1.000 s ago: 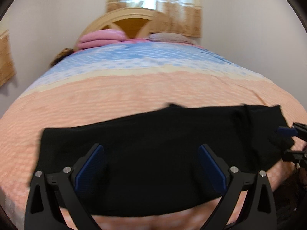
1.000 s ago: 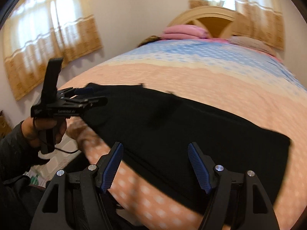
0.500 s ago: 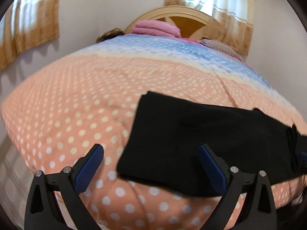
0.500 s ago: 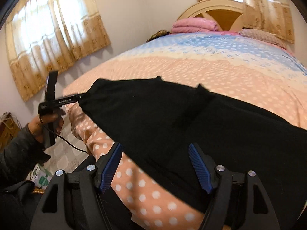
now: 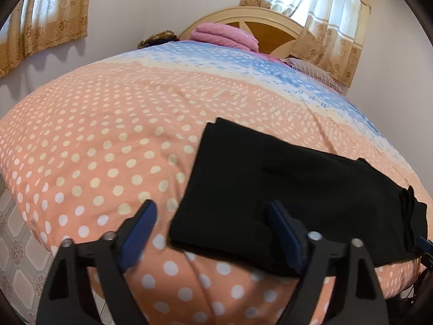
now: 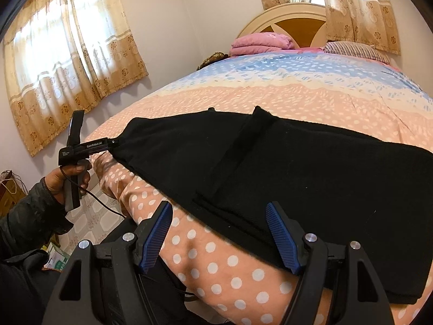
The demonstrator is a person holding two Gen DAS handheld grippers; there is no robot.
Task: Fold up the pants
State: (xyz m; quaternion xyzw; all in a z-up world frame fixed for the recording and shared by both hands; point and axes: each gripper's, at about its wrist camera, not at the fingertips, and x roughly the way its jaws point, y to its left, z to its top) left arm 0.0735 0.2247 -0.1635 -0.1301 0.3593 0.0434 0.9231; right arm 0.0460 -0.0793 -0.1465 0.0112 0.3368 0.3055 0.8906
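Black pants [image 5: 284, 187] lie flat across the near end of the bed, folded lengthwise into a long band [image 6: 297, 170]. My left gripper [image 5: 209, 230] is open and empty, its right finger over the pants' near left corner. In the right wrist view the left gripper [image 6: 108, 143] sits at the pants' left end, level with the cloth. My right gripper [image 6: 219, 233] is open and empty, just in front of the pants' near edge, its right finger over the cloth.
The bed [image 5: 94, 149] has an orange polka-dot cover, blue farther back. Pink folded bedding [image 6: 261, 43] and a striped pillow [image 6: 354, 50] lie by the wooden headboard [image 6: 297, 24]. Curtained windows [image 6: 65, 62] are on the walls. Tiled floor [image 5: 13, 243] lies left of the bed.
My left gripper has swung left along the pants to their left end. My right gripper has stayed at the near edge, shifting slightly closer to the cloth.
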